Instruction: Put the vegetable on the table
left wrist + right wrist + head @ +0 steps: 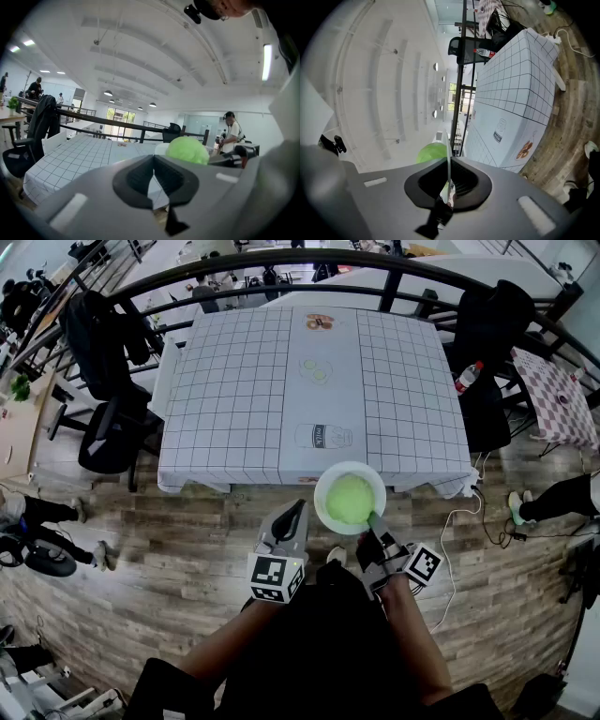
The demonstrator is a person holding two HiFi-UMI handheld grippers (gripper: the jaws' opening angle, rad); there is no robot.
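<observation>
Right gripper (375,524) pinches plate (321,495) rim; vegetable (350,499) aboard.

The vegetable (351,499) sits on a plate (321,493) at the table's (234,381) near edge, a chair (103,427) standing left.

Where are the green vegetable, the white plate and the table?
green vegetable (350,499): head view, its middle.
white plate (321,493): head view, left rim.
table (244,390): head view, bare checked cloth.
</observation>
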